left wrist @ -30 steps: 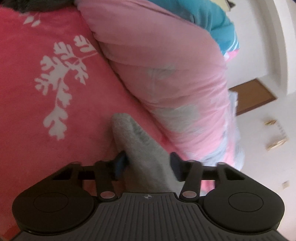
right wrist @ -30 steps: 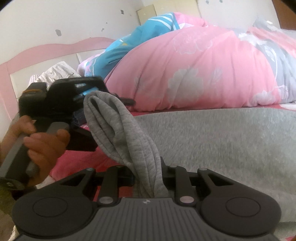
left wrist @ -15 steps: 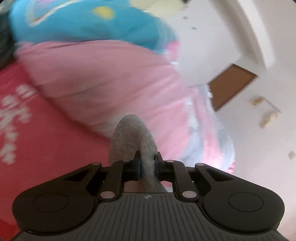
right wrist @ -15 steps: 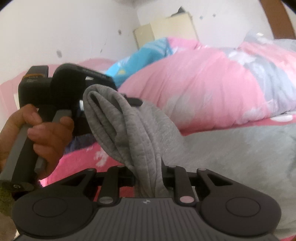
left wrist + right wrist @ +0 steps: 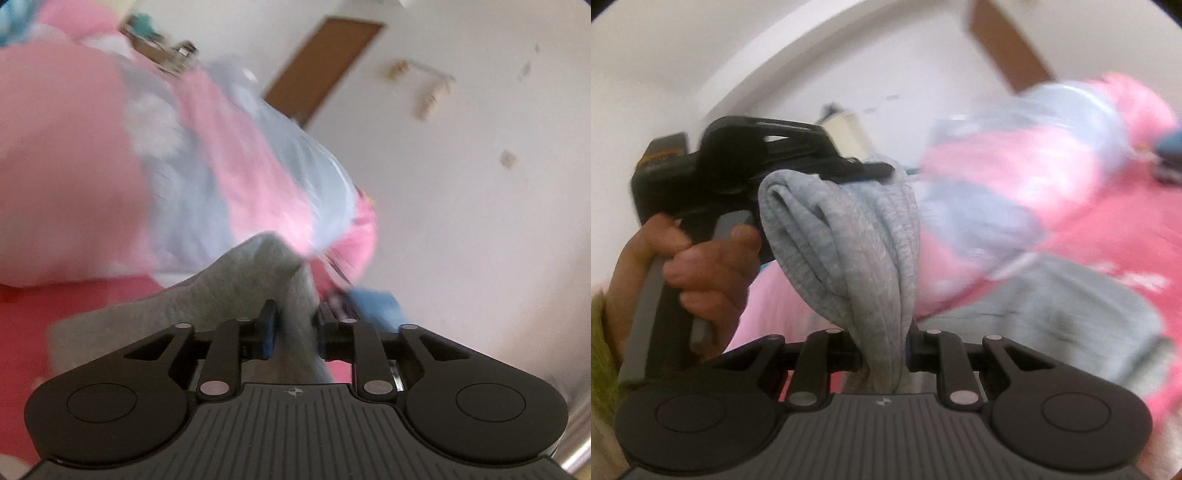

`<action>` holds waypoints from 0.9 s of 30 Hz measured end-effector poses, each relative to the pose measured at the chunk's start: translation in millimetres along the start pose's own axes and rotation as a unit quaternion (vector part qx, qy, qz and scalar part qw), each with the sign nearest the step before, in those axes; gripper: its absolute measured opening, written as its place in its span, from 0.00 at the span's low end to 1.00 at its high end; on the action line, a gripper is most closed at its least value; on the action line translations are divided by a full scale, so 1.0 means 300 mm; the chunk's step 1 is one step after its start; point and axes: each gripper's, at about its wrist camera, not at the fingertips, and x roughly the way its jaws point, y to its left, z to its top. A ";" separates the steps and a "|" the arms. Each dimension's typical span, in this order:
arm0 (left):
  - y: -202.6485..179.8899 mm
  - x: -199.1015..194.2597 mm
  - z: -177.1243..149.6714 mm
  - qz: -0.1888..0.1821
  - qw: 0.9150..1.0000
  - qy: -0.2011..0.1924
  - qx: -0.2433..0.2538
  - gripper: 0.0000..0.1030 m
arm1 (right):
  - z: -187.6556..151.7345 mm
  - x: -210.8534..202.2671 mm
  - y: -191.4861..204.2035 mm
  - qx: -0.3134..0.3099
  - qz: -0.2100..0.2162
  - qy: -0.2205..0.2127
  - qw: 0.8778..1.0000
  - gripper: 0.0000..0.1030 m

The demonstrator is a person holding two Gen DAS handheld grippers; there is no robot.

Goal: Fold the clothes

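Note:
A grey knit garment [image 5: 258, 280] is bunched into a thick fold and lifted off the bed, while the rest of it [image 5: 1071, 310] lies on the sheet. In the left wrist view my left gripper [image 5: 293, 325] has that fold filling the gap between its jaws. The jaws are opening, though the pads still touch the cloth. My right gripper [image 5: 884, 347] is shut on a hanging roll of the same garment [image 5: 849, 251]. A hand [image 5: 701, 266] holds the left gripper [image 5: 871, 171] up at the left, with cloth draped from its tips.
A puffy pink and grey quilt [image 5: 221, 155] is heaped on the bed just behind the garment, also seen as the quilt [image 5: 1015, 177]. Red-pink bedsheet [image 5: 55, 314] lies below. A brown door [image 5: 325, 62] and white wall stand beyond. A blue cloth [image 5: 376, 306] lies at the right.
The left gripper went from open around the grey fold to closed on it. Both grippers rose and swung across the bed with the garment, and both views rolled and blurred.

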 end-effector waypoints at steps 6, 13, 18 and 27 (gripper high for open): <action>0.023 -0.051 -0.067 0.034 0.999 -0.005 0.033 0.36 | -0.066 0.018 -0.350 0.248 -0.023 0.044 0.968 0.20; 0.204 -0.274 -0.171 0.136 0.990 0.017 0.007 0.45 | -0.011 0.046 -0.383 0.301 0.044 0.035 0.952 0.19; 0.294 -0.348 -0.272 0.147 0.988 0.021 -0.042 0.46 | 0.015 0.066 -0.447 0.309 0.038 0.049 0.949 0.19; 0.287 -0.300 -0.338 0.098 0.994 0.028 -0.045 0.55 | 0.002 -0.010 -0.503 0.355 0.028 0.126 0.926 0.41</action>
